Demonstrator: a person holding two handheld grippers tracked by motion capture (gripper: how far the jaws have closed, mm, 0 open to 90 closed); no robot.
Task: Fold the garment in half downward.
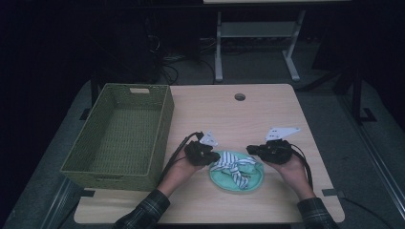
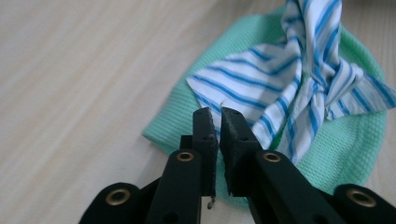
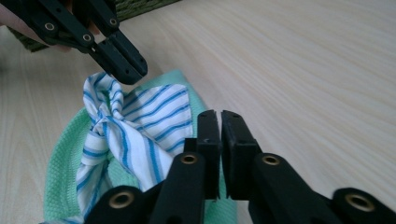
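A blue-and-white striped cloth (image 1: pixel 234 166) lies bunched and twisted on a round green knitted cloth (image 1: pixel 219 180) near the table's front edge. My left gripper (image 1: pixel 213 157) hovers at the cloths' left side, and its jaws are shut with nothing between them (image 2: pixel 217 121); the striped cloth (image 2: pixel 280 88) lies just beyond the tips. My right gripper (image 1: pixel 250 150) is at the cloths' right side, also shut and empty (image 3: pixel 219 122), above the edge of the striped cloth (image 3: pixel 149 121). In the right gripper view the left gripper (image 3: pixel 133 70) hangs just above the bunched peak of the cloth.
A green wicker basket (image 1: pixel 162 138) stands on the left part of the wooden table (image 1: pixel 239 119), with nothing in it. A round cable hole (image 1: pixel 239 97) sits near the table's far edge. Another table's legs (image 1: pixel 218 52) stand on the floor behind.
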